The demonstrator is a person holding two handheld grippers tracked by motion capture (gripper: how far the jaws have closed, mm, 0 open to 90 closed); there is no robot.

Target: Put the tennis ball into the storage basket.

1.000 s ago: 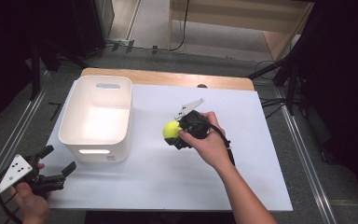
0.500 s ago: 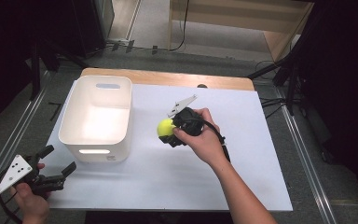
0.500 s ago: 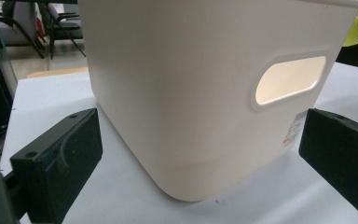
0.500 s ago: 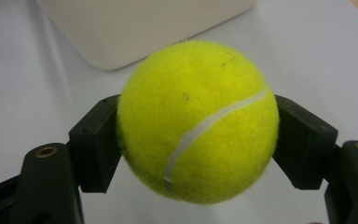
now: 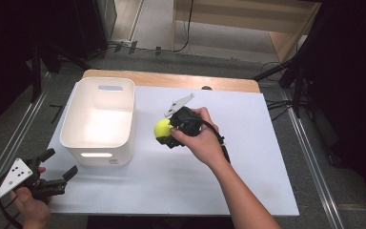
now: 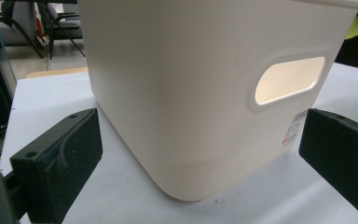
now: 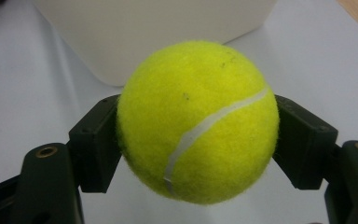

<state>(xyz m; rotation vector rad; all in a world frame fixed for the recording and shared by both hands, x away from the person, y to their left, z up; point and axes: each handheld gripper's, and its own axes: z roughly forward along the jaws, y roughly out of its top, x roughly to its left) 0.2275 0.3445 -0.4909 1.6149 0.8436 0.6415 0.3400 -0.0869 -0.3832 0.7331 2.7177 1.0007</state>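
The right tool (image 5: pixel 167 135) is clamped on a tennis ball (image 5: pixel 162 129), carried clear of the white tabletop (image 5: pixel 248 143) just beside the long wall of a white plastic storage bin (image 5: pixel 98 121). The person's right hand (image 5: pixel 202 140) grips the tool's body from behind with the jaws pointing toward the bin, a hold that looks meant to take the ball over the rim.

The tabletop, the largest thing here, is a flat, matt white sheet over a wooden board whose pale edge shows along the far side. The bin comes next: a rectangular tub with rounded corners, smooth and slightly glossy walls, an open top and an oblong handle slot cut high in each end wall. It looks empty inside. In the left tool's view the slot (image 6: pixel 289 81) glows with light from within, and a small printed label sits low on the wall (image 6: pixel 191 93) near the corner.

The left tool (image 5: pixel 59 175), in the person's left hand (image 5: pixel 31 210) at the tabletop's near left corner, stands wide open with nothing between its black, blocky pads; it faces the bin's near end, apart from it, apparently waiting.

Smallest is the ball (image 7: pixel 198 121), in the right tool's view: a bright yellow sphere of fuzzy felt crossed by a curved white seam, pressed at both sides by the matt black pads.
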